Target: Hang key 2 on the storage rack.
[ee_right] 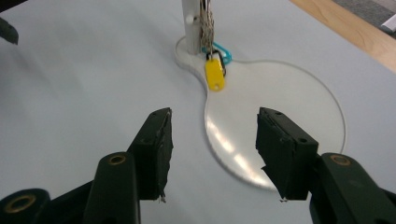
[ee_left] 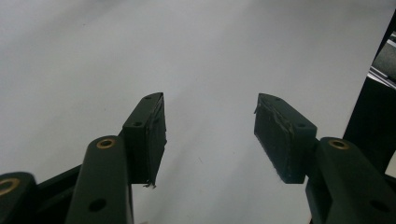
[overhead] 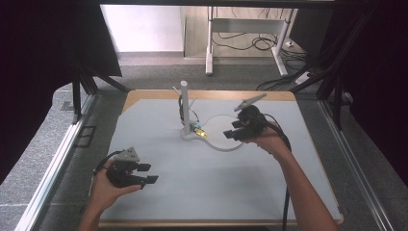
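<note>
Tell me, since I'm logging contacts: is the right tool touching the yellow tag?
Apart. In the right gripper view the open right tool sits short of the yellow tag, with bare table and clear base plate between them.

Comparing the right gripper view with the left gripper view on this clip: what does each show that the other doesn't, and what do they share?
Right gripper view alone: a white stand whose post rises from a flat base, a yellow tag hanging by the post with a teal clip behind it, and the table's wooden edge.

Left gripper view alone: a dark frame post at its right edge, past bare table surface.

Both: the pale grey table and an open tool, right and left, holding nothing.
</note>
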Action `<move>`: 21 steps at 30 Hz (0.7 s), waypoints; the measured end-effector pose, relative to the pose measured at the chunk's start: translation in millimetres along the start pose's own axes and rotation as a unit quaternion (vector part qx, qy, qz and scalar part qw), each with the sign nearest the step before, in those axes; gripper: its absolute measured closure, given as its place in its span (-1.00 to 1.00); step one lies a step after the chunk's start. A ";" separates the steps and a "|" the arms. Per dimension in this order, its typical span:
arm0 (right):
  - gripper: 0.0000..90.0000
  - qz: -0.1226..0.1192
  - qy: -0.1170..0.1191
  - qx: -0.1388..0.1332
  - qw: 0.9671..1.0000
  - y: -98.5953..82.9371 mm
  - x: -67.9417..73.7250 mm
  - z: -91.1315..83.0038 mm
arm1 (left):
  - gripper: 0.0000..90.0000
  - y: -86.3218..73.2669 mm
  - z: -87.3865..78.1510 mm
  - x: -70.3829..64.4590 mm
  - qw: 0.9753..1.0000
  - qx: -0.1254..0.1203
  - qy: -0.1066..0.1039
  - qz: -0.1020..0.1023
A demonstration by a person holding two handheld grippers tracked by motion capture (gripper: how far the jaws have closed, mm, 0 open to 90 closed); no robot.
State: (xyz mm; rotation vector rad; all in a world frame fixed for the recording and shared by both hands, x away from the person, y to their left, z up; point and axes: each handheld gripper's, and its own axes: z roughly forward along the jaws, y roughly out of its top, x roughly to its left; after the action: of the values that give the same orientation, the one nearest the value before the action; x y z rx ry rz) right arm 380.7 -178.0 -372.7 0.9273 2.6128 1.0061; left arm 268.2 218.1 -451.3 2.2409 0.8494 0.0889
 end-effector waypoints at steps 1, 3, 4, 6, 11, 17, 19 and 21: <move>0.02 0.004 -0.002 -0.005 1.000 -9.9 1.0 -2.6 | -0.03 -0.2 0.4 -0.3 1.000 -0.001 0.000 0.001; 0.00 0.006 -0.007 -0.011 1.000 -29.9 2.3 -7.8 | -0.03 -0.5 -0.8 -0.2 1.000 0.000 0.000 0.005; 0.00 0.008 -0.008 -0.019 1.000 -40.1 2.9 -10.4 | -0.03 -0.8 -1.8 -1.1 1.000 -0.001 0.001 0.001; 0.00 0.017 -0.010 -0.034 0.999 -58.7 4.2 -15.4 | -0.03 -1.4 -3.3 -1.5 1.000 -0.003 0.002 0.001; -0.01 0.038 -0.024 -0.052 0.998 -110.5 8.7 -24.8 | -0.03 -3.5 -6.8 -2.6 1.000 -0.005 0.005 -0.003; -0.01 0.051 -0.025 -0.061 0.997 -147.2 12.0 -24.8 | -0.04 -4.8 -6.8 -0.3 1.000 -0.005 0.008 -0.009; -0.02 0.051 -0.026 -0.047 0.997 -151.3 10.6 -22.7 | -0.05 -5.5 -6.9 0.2 1.000 -0.004 0.009 -0.012; -0.02 0.057 -0.029 -0.055 0.996 -152.9 9.3 -24.8 | -0.05 -6.1 -6.6 -0.3 1.000 -0.003 0.010 -0.012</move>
State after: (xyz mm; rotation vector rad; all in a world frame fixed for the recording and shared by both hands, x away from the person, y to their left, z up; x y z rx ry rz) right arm 289.5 -273.3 -454.5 1.0719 2.4544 1.1199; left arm 262.6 225.1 -450.4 2.2264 0.8857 0.1025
